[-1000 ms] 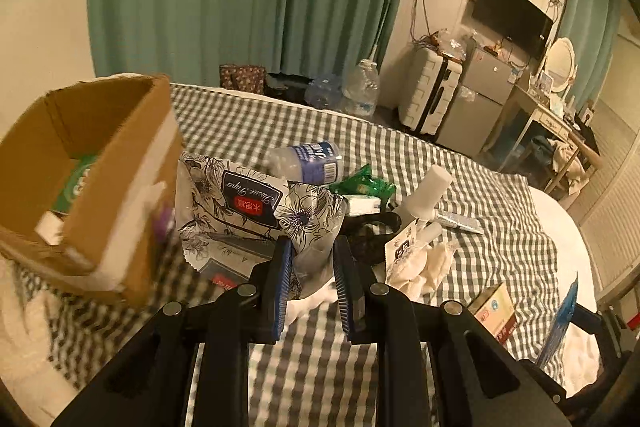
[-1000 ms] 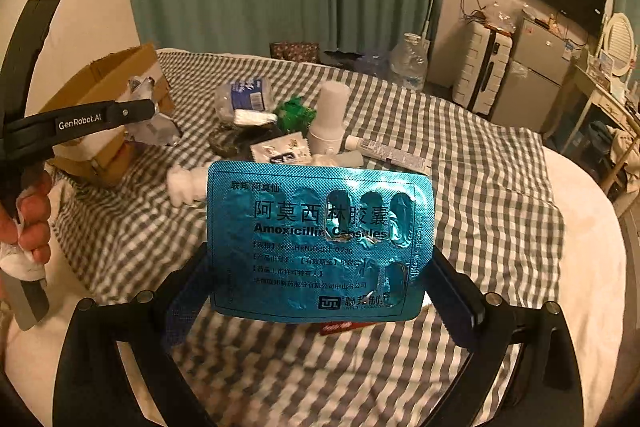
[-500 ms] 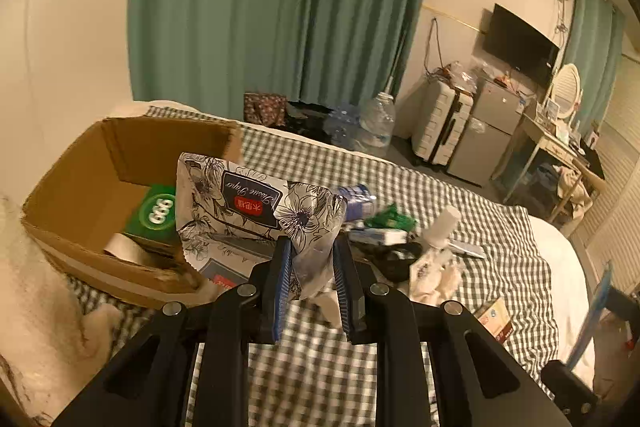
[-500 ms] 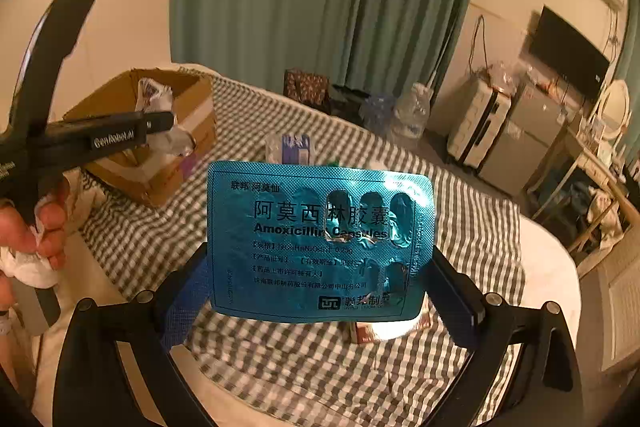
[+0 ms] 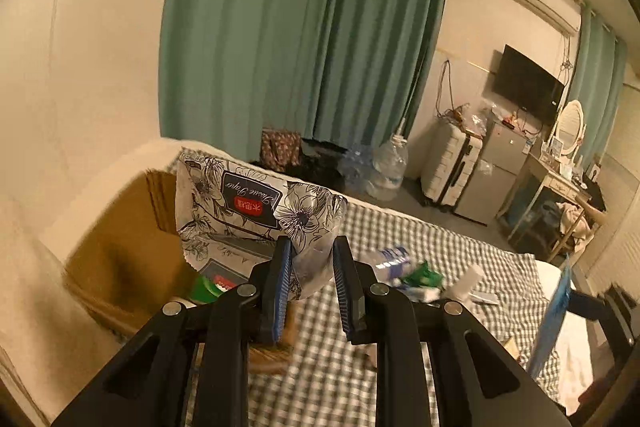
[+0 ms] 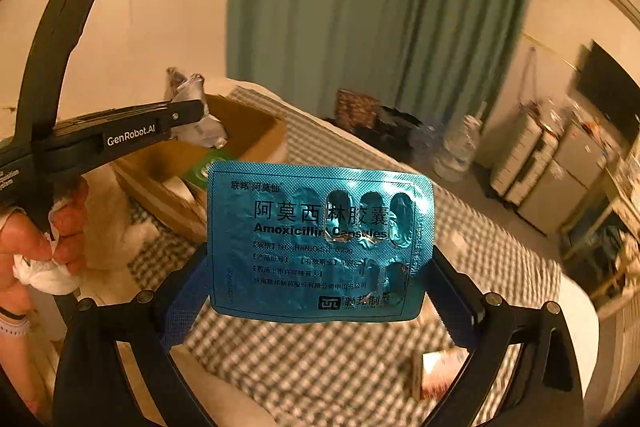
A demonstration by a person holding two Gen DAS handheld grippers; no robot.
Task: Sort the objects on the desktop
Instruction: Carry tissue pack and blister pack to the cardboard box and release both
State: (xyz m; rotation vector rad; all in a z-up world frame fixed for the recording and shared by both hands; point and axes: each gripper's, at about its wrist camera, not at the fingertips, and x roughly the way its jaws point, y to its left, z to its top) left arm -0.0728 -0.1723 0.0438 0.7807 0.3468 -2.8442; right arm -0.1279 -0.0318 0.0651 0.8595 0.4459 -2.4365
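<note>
My left gripper [image 5: 310, 259] is shut on a floral tissue pack [image 5: 244, 211] and holds it above the open cardboard box [image 5: 132, 251]. In the right wrist view the left gripper [image 6: 192, 115] shows with the crumpled pack [image 6: 196, 107] over the box [image 6: 248, 131]. My right gripper [image 6: 320, 267] is shut on a blue amoxicillin blister sheet [image 6: 320, 239], held upright in the air; the sheet shows edge-on in the left wrist view [image 5: 554, 319]. A green packet [image 5: 206, 287] lies inside the box.
On the checked bedspread [image 5: 400, 227] lie a plastic bottle [image 5: 390, 259], a green wrapper [image 5: 424, 275] and a white tube [image 5: 466, 281]. A small red-and-white box [image 6: 434, 371] lies on the spread below my right gripper. Suitcases [image 5: 448, 167] and a desk stand beyond the bed.
Both grippers have risen and swung left toward the cardboard box. The tissue pack now hangs over the box opening. The blister sheet stays held.
</note>
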